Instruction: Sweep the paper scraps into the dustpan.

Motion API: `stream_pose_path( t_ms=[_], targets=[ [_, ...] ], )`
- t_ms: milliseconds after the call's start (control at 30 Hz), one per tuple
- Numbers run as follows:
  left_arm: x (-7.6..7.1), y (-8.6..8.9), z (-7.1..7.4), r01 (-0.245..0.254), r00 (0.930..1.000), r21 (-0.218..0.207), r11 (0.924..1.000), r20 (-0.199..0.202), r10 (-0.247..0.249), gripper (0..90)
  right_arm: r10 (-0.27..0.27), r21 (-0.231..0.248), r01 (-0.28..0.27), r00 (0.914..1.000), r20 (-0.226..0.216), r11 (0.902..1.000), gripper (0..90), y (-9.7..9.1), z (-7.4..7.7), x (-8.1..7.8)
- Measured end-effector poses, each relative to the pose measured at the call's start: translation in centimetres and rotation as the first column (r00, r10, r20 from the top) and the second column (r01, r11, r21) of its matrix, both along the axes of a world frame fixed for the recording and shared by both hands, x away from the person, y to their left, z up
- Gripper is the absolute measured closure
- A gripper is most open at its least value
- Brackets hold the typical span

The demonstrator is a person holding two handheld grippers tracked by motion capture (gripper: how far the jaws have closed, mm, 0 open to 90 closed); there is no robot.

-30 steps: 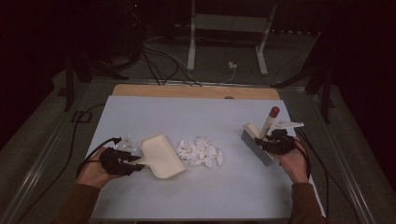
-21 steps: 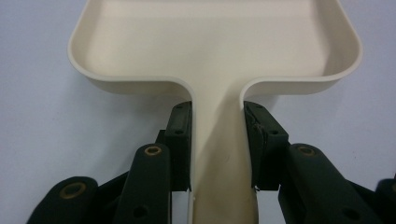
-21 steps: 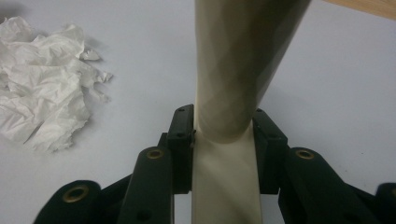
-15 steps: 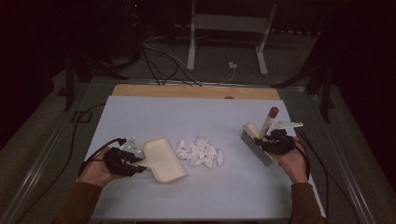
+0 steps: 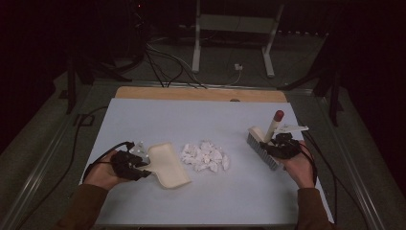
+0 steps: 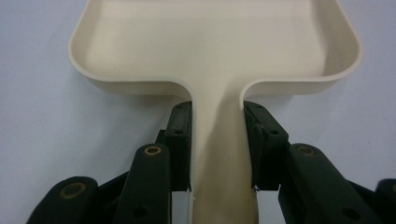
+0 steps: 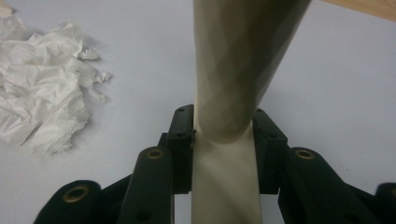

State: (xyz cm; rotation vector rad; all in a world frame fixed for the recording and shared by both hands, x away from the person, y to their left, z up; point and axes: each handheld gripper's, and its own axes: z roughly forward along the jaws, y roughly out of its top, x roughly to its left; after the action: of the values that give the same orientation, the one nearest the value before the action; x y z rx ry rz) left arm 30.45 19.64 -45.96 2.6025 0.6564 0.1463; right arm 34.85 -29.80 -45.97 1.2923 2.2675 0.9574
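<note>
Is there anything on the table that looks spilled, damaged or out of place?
Only the pile of torn white paper scraps lying loose on the table, between the dustpan and the brush. It looks like litter to sweep. Nothing else seems damaged or askew.

Dustpan looked like smooth cream plastic w/ a soft sheen; brush handle was similar plastic, red-tipped, bristles too small to judge. Scraps were thin crinkled white paper, torn edges, on a matt pale-blue tabletop w/ a wood strip at the far edge. Gripper jaws were matt black plastic w/ brass-looking rivets.
</note>
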Motion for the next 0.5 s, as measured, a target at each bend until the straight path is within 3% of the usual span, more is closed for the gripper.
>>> stream_pose_path(
  t_ms=[233,500],
  targets=[
    [0.1,0.0,-0.1,0.002,1.0,-0.002,1.0,-0.001,-0.002,66.7,-0.071,0.021,0.071,0.9974,-0.016,0.9973,66.8,1.0,0.1,-0.1],
    [0.1,-0.3,-0.2,0.005,1.0,0.0,1.0,0.001,-0.005,66.7,-0.15,0.034,0.151,0.9877,-0.045,0.9879,66.8,5.3,0.3,-0.8]
  ],
)
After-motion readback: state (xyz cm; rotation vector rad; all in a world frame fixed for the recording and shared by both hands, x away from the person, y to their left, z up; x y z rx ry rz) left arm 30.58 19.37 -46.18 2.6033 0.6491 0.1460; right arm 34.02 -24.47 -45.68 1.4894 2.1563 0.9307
